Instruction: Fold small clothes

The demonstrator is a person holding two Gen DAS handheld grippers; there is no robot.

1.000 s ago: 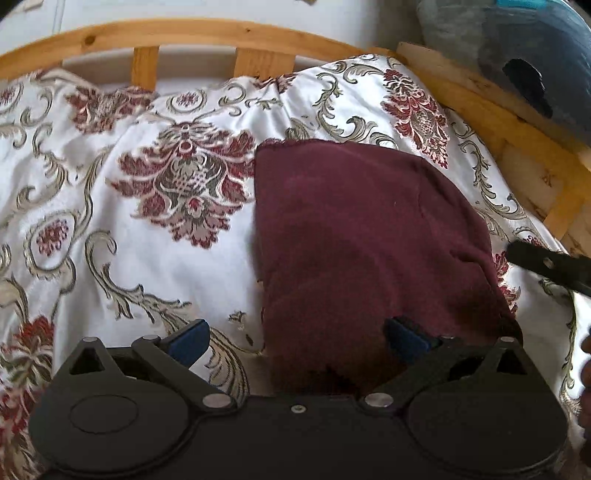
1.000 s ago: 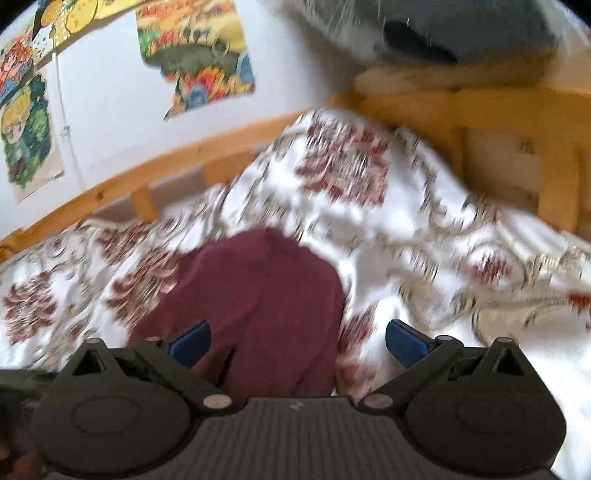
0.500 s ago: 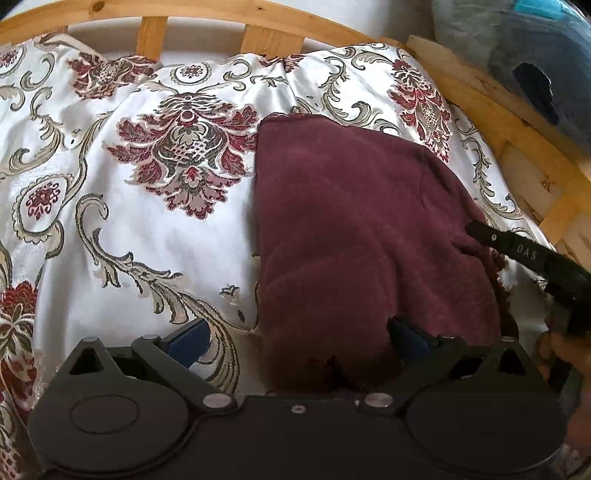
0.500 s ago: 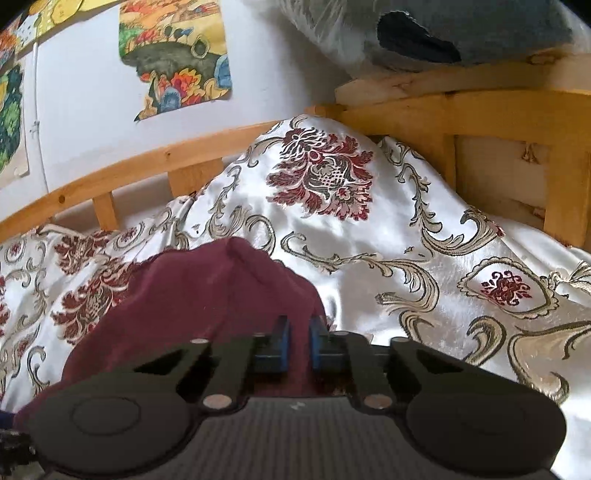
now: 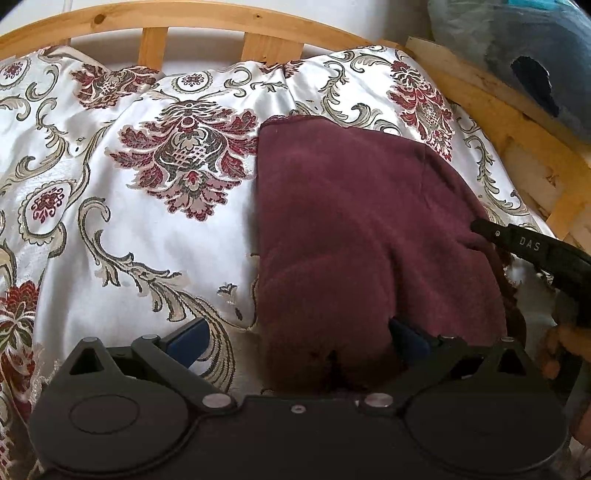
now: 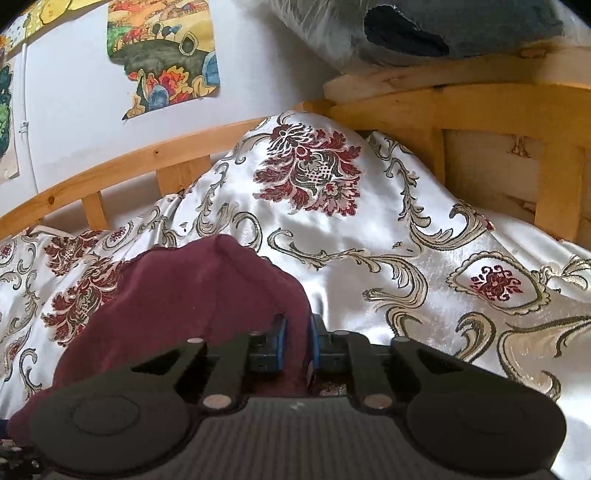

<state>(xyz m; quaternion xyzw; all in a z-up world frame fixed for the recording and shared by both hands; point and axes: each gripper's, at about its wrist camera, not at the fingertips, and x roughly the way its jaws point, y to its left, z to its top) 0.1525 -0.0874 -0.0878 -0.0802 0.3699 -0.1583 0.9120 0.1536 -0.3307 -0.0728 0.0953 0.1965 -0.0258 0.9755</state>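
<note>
Two grippers work one maroon garment lying on the bedspread. Right gripper: jaws went from wide to nearly shut, then eased open slightly; now narrow, with the garment's right edge pinched between the blue pads. Left gripper: jaws spread wide, gripping nothing; right finger sits on the garment's near edge, left finger over bare bedspread. Judgement: right side secured, so a fold across looks ready; left grasp not yet made. Bedspread: glossy white satin with red-gold florals, rumpled. Farther: wooden bed rail, wall drawings, a bagged grey bundle far right.
</note>
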